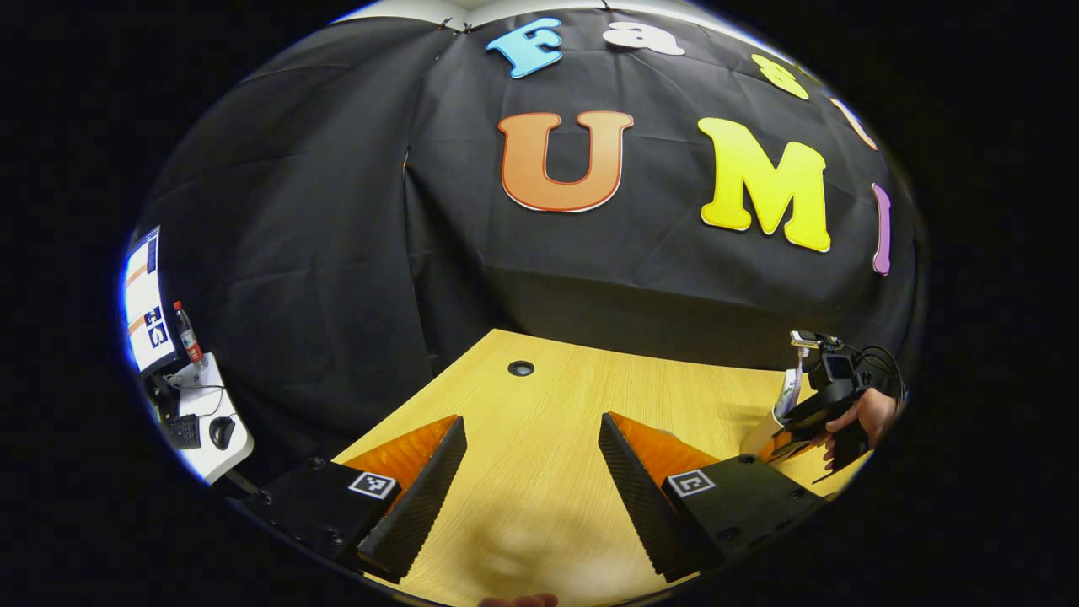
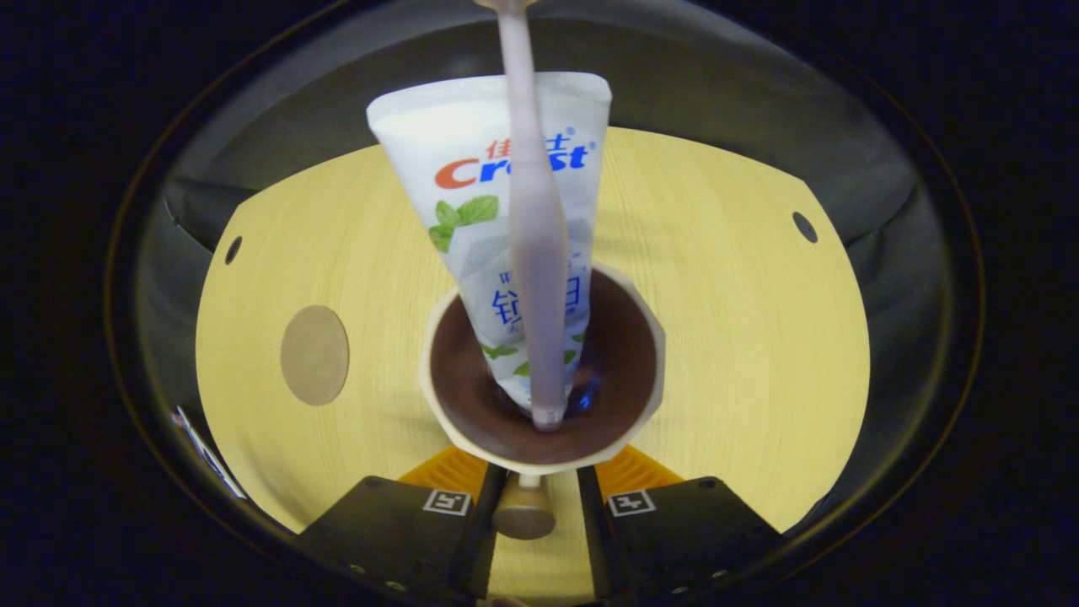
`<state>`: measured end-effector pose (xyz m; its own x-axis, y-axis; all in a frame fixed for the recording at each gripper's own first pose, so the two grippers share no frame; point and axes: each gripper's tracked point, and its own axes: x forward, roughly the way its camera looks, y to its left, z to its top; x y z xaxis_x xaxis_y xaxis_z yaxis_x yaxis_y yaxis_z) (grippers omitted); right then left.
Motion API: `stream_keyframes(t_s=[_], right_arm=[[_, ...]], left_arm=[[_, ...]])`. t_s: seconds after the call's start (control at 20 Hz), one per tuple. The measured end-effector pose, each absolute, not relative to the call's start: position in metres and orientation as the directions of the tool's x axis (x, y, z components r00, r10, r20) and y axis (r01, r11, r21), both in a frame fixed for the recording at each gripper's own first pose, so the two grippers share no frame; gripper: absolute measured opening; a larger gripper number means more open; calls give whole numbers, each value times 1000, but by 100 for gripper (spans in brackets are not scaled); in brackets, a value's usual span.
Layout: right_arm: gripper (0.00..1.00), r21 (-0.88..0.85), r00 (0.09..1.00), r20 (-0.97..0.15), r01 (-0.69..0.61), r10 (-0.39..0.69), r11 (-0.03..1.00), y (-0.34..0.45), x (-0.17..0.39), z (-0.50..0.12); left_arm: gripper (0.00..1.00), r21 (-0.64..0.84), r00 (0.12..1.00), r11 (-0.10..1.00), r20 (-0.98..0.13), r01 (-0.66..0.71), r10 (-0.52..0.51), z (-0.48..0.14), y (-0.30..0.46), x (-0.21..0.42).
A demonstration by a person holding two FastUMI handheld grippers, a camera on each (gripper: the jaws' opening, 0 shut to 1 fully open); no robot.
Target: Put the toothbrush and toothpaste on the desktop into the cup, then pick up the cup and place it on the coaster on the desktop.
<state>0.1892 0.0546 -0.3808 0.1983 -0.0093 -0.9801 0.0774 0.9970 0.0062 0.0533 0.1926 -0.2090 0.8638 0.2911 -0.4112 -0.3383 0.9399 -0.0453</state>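
i have the toothbrush and toothpaste standing in the cup, my right gripper clenched on its handle. next i judge: carry it to the coaster. left gripper hangs released.

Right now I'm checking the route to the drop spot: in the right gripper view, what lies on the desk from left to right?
Left cable hole → coaster → cup holding the toothpaste and toothbrush → right cable hole.
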Motion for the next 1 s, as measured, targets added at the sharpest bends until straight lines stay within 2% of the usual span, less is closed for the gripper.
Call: stream_keyframes(t_s=[0.05,0.5,0.75,0.8,0.85,0.9,1.0], right_arm=[[26,5,198,-980,74,-9,997,57,188,-379],[26,40,198,-980,64,27,997,61,181,-373],[26,39,283,-959,3,37,999,67,192,-352],[26,32,283,-959,-10,34,999,68,193,-353],[24,37,262,-964,-3,36,999,68,188,-359],[21,36,226,-974,1,35,999,68,182,-362],[20,41,235,-971,-4,41,999,69,186,-359]], left_arm=[[100,-48,863,939,-413,-340,291,-209,193,53],[100,-50,857,935,-419,-352,300,-210,200,44],[100,-59,856,930,-415,-363,308,-205,209,33],[93,-62,855,928,-417,-366,310,-207,211,31],[100,-63,854,927,-417,-370,312,-206,213,28],[100,-65,855,925,-412,-373,316,-206,216,25],[100,-64,854,922,-407,-382,325,-205,222,22]])
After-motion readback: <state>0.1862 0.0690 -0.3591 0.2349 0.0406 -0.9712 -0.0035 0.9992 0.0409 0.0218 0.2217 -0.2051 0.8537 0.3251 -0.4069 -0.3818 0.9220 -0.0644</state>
